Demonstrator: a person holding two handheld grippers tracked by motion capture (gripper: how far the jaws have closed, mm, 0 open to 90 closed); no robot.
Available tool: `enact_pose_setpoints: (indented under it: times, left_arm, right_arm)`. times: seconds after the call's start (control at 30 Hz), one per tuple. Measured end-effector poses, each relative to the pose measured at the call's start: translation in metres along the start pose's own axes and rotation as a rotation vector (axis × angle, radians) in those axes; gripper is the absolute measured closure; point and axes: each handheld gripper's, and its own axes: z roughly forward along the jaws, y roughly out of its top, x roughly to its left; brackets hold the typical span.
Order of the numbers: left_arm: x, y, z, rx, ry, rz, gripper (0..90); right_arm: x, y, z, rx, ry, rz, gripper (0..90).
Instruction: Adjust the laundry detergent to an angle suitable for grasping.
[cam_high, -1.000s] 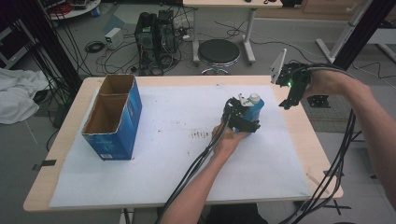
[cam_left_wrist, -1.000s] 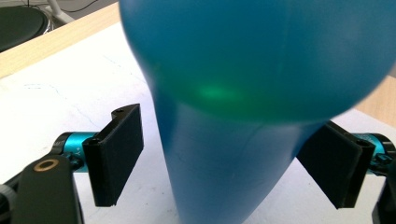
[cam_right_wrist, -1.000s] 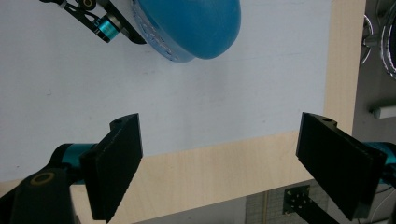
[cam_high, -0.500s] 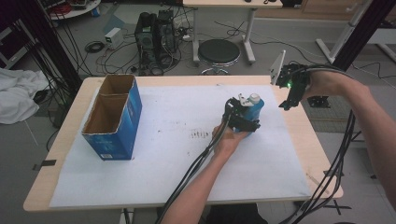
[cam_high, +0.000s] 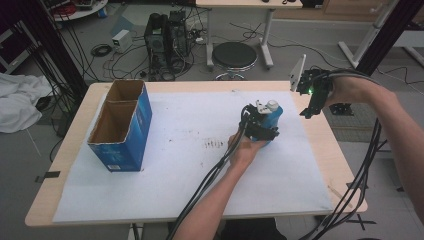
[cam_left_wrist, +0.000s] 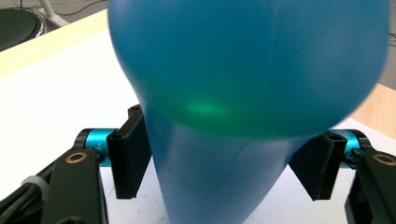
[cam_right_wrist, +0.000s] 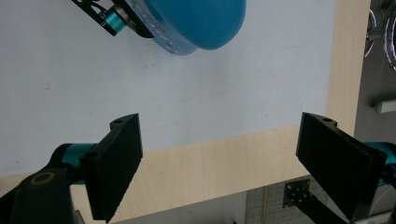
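I see the left gripper (cam_high: 262, 125) clamped on the blue bottle (cam_left_wrist: 243, 93), right of the table's (cam_high: 165, 86) middle on the white sheet (cam_high: 175, 165). Right gripper (cam_right_wrist: 219, 163) hangs over the table's right edge, jaws wide, holding nothing. Blue box (cam_high: 122, 127) stands near the left edge.

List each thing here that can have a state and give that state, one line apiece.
blue bottle: upright on the white sheet, between the left gripper's jaws, white cap on.
left gripper: jaws on either side of the bottle; contact cannot be told.
right gripper: open, empty, held above the table's right edge.
blue cardboard box: open-topped, both compartments look empty.
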Motion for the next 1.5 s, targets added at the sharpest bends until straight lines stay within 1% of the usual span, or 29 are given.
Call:
enact_pose_setpoints:
  times: [0.03, 0.07, 0.1, 0.13, 0.2, 0.23, 0.27, 0.3, 0.33, 0.4, 0.43, 0.47, 0.57, 0.6, 0.77, 0.8, 0.97, 1.0, 1.1, 1.13, 1.17, 1.2, 1.23, 1.3, 1.33, 1.37, 1.4, 1.47, 1.5]
  left_arm:
    - [0.001, 0.0, 0.0, 0.002, 0.001, 0.01, 29.7]
    - [0.001, 0.0, -0.001, 0.017, 0.002, 0.016, 30.8]
    - [0.001, 0.0, -0.001, 0.016, 0.001, 0.014, 31.8]
    - [0.001, 0.0, 0.0, 0.003, 0.002, 0.0, 31.8]
    - [0.001, 0.0, 0.0, 0.002, -0.002, -0.002, 31.9]
    - [0.002, 0.001, -0.001, 0.019, -0.001, 0.018, 33.3]
    - [0.002, 0.001, -0.001, 0.019, 0.0, 0.02, 34.1]
    - [0.001, 0.001, 0.0, 0.006, 0.0, 0.007, 34.3]
    - [0.001, 0.001, 0.001, 0.002, -0.003, 0.004, 34.8]
    - [0.0, 0.0, 0.001, -0.002, -0.002, -0.006, 36.3]
    - [0.001, 0.001, 0.001, 0.005, 0.0, 0.007, 36.3]
    - [0.0, 0.0, 0.001, 0.0, 0.001, -0.004, 36.8]
    - [0.002, 0.001, 0.0, 0.013, 0.007, 0.008, 39.7]
    - [0.002, 0.0, 0.001, 0.001, 0.009, -0.004, 41.9]
    - [0.0, 0.001, 0.0, 0.004, 0.024, 0.017, 43.6]
    - [0.0, 0.001, 0.0, 0.007, 0.026, 0.029, 44.1]
    - [0.0, 0.001, 0.0, 0.007, 0.024, 0.028, 45.4]
    - [0.0, 0.001, -0.001, 0.013, 0.026, 0.038, 45.6]
    - [-0.001, 0.001, 0.0, 0.006, 0.025, 0.031, 46.3]
    - [-0.002, 0.001, 0.0, -0.001, 0.024, 0.037, 46.5]
    - [-0.002, 0.001, -0.001, 0.011, 0.025, 0.045, 46.7]
    - [-0.002, 0.002, -0.002, 0.015, 0.029, 0.066, 46.8]
    - [-0.003, 0.002, -0.002, 0.009, 0.035, 0.075, 46.9]
    - [-0.002, 0.003, -0.005, 0.028, 0.039, 0.099, 47.1]
    - [0.0, 0.003, -0.007, 0.013, 0.026, 0.09, 47.1]
    - [0.003, 0.004, -0.01, 0.014, 0.027, 0.112, 47.2]
    - [0.003, 0.005, -0.013, -0.009, 0.015, 0.09, 47.2]
    - [0.008, 0.007, -0.021, -0.016, -0.005, 0.097, 47.2]
    - [0.015, 0.009, -0.028, 0.031, -0.015, 0.178, 47.2]
  right_arm:
    - [0.0, 0.0, 0.0, 0.0, 0.0, 0.0, 13.7]
    - [0.0, 0.0, -0.001, 0.006, -0.002, -0.003, 13.7]
    - [0.0, 0.0, -0.001, 0.004, -0.002, -0.001, 13.7]
    - [0.0, 0.0, -0.001, 0.005, -0.002, -0.001, 13.7]
    - [0.0, 0.0, -0.001, 0.007, -0.004, -0.001, 13.7]
    - [0.0, 0.0, -0.001, 0.009, -0.006, -0.003, 13.7]
    - [0.0, 0.0, -0.001, 0.008, -0.005, -0.002, 13.7]
    - [0.0, 0.0, 0.0, 0.003, -0.002, 0.001, 13.7]
    - [0.0, 0.0, -0.001, 0.01, -0.006, -0.001, 13.7]
    - [0.0, -0.001, -0.001, 0.004, -0.005, 0.002, 13.7]
    - [0.0, -0.001, 0.0, 0.003, -0.005, 0.003, 13.7]
    - [0.0, -0.001, -0.001, 0.004, -0.005, 0.001, 13.7]
    - [0.0, -0.001, 0.0, 0.005, -0.005, 0.002, 13.7]
    - [0.001, -0.001, 0.0, 0.004, -0.005, 0.003, 13.7]
    - [0.0, -0.001, 0.0, 0.01, -0.008, -0.003, 13.7]
    - [0.0, 0.0, 0.0, 0.009, -0.008, -0.002, 13.7]
    - [0.0, 0.0, 0.001, 0.004, -0.007, -0.005, 13.7]
    - [0.001, 0.0, 0.0, 0.005, -0.009, -0.005, 13.7]
    - [0.001, 0.0, 0.0, 0.003, -0.009, -0.001, 13.7]
    - [0.001, 0.0, 0.0, 0.004, -0.009, 0.004, 13.7]
    - [0.001, 0.0, 0.0, 0.009, -0.009, 0.001, 13.7]
    - [0.002, -0.001, 0.0, 0.002, -0.009, 0.005, 13.7]
    - [0.002, -0.001, -0.001, 0.008, -0.013, 0.004, 13.7]
    - [0.002, -0.002, 0.0, 0.003, -0.012, 0.006, 13.7]
    - [0.003, -0.002, 0.0, 0.001, -0.013, 0.005, 13.7]
    - [0.002, -0.002, 0.001, 0.0, -0.013, 0.001, 13.7]
    - [0.002, -0.003, 0.001, 0.0, -0.014, -0.002, 13.7]
    - [0.002, -0.003, 0.001, 0.0, -0.014, -0.003, 13.7]
    - [0.002, -0.002, 0.001, -0.001, -0.014, -0.006, 13.7]
